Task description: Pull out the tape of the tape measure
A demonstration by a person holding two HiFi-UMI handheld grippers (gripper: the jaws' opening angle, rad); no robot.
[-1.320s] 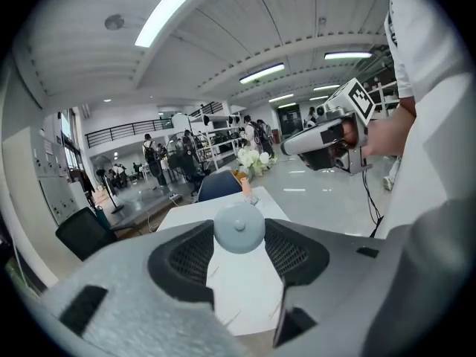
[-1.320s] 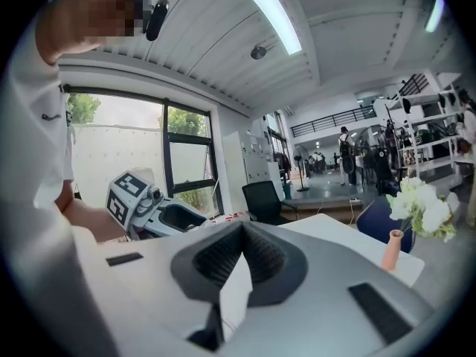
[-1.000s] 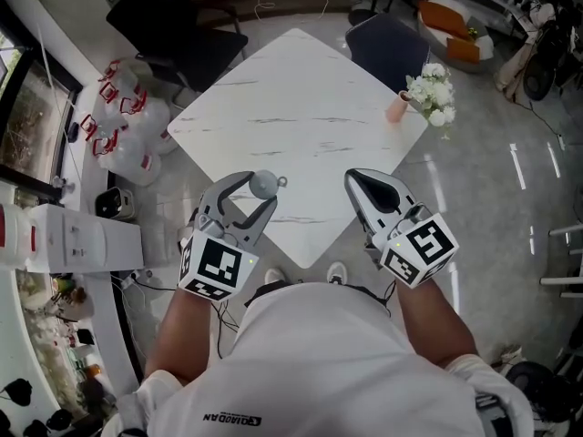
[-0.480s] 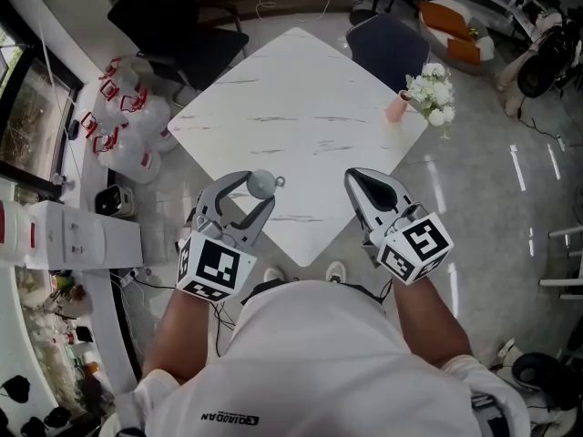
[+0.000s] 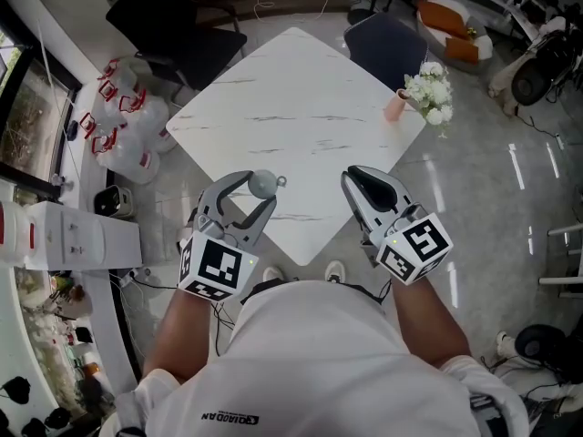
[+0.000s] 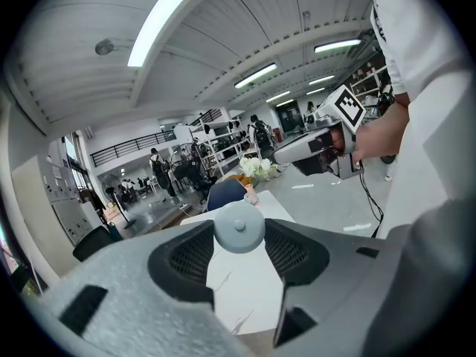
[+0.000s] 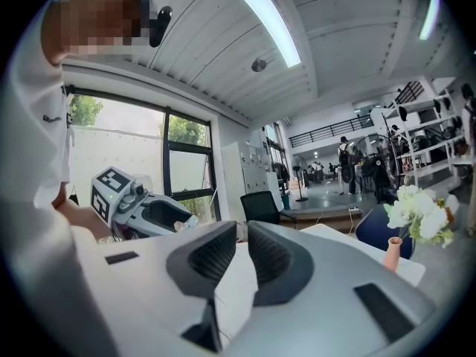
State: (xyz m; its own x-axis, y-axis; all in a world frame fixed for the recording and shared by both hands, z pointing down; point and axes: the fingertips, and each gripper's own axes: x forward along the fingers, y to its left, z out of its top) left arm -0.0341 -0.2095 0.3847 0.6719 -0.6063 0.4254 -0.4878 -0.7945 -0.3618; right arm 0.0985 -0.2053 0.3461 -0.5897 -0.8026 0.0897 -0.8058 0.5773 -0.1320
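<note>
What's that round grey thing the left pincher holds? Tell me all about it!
It is the tape measure: a small round grey case, smooth like plastic, with a little button in the middle of its face. The left gripper pinches its sides between its jaw tips, near the white table. A small tab sticks out on one side; no tape is pulled out.

I am holding the left gripper over the near corner of the white table, its jaws pinching the round grey tape measure. The right gripper is hovering near it, apart from it, and its jaws have just been opening with nothing between them. A vase of white flowers is standing at the table's right corner.
</note>
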